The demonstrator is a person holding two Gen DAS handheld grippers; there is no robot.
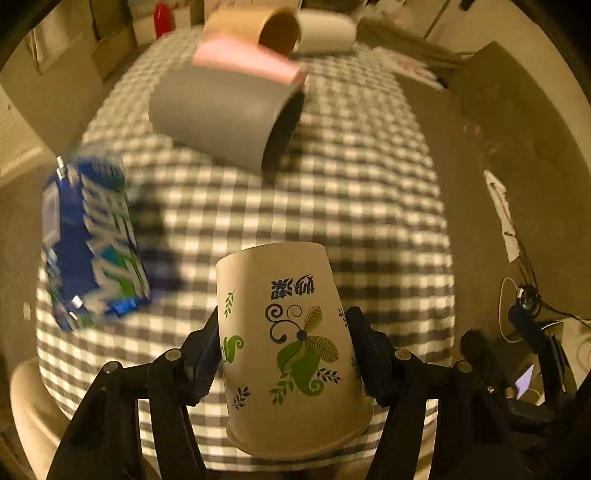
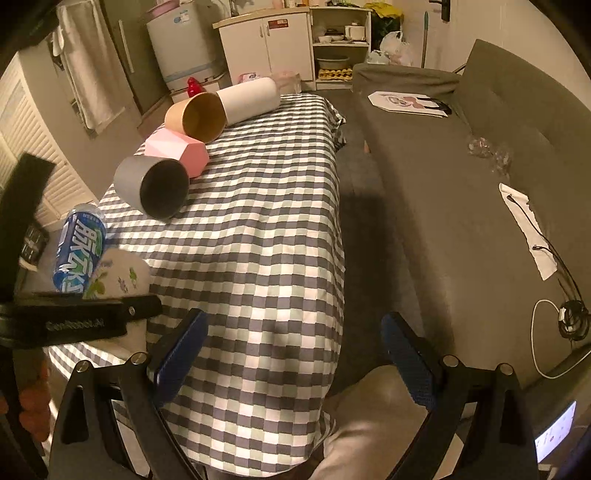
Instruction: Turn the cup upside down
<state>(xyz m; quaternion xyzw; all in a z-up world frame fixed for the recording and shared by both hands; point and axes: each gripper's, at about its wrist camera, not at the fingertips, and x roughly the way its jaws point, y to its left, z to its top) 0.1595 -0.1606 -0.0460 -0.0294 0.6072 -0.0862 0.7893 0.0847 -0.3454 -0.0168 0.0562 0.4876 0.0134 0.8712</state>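
My left gripper pinches the paper cup between its two black fingers, one pressed to each side of the wall about midway along its height. The cup is held above the checked tablecloth, close in front of my left camera. It is cream paper, printed with green leaves, dark curling stems and small sprigs, with two dark characters near the narrow end. Those characters read upside down, and the narrow closed base points up and away from me while the wide rolled rim sits lowest and nearest the lens, so the cup stands inverted and leans slightly. I cannot tell whether the rim touches the cloth. To its left a blue bottle appears blurred. Further back lie a grey cup on its side, a pink block, a tan cup and a white cylinder. My right gripper has its blue-padded fingers spread wide with nothing between them, hanging over the near edge of the table beside the grey sofa. From there the paper cup shows partly, at the left, behind the left gripper's body.
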